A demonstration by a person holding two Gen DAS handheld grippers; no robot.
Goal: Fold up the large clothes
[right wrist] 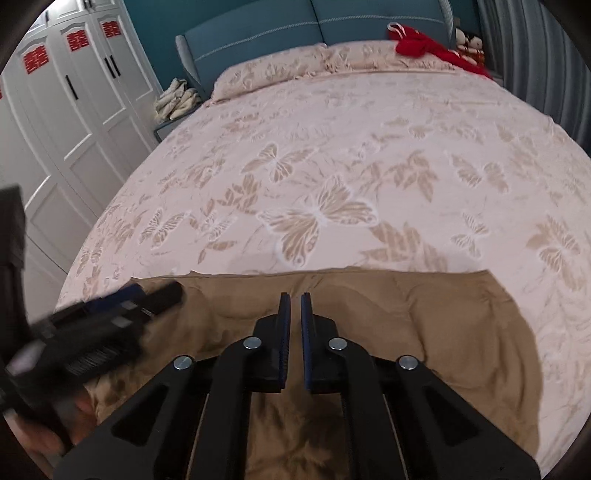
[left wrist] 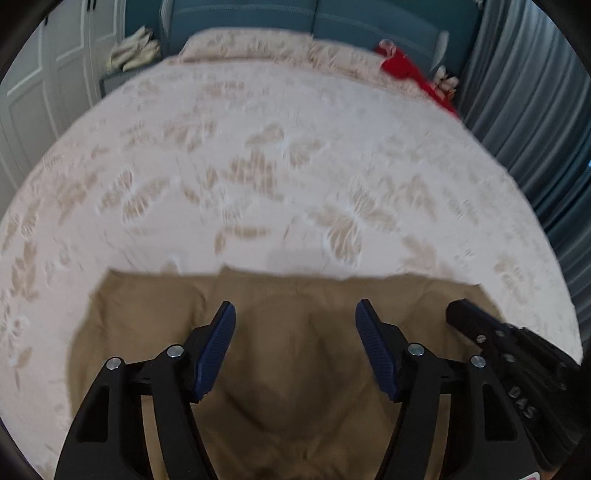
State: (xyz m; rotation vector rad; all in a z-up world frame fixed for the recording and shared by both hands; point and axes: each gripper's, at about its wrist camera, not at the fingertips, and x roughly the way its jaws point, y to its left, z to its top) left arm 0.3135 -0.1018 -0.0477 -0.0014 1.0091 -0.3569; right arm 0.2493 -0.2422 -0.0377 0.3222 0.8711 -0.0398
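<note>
A tan garment (left wrist: 288,354) lies spread on the near part of the bed, its far edge straight across; it also shows in the right wrist view (right wrist: 406,325). My left gripper (left wrist: 295,314) is open and empty, hovering over the garment's middle. My right gripper (right wrist: 294,299) has its blue pads nearly together with a thin gap and nothing between them, above the garment. The right gripper also shows at the right edge of the left wrist view (left wrist: 458,310). The left gripper shows blurred at the left of the right wrist view (right wrist: 147,295).
The bed has a pink butterfly-print cover (right wrist: 332,166) and a teal headboard (right wrist: 317,26). A red cloth (right wrist: 421,44) lies by the pillows at the far right. White wardrobe doors (right wrist: 74,110) stand on the left, grey curtains (left wrist: 535,110) on the right.
</note>
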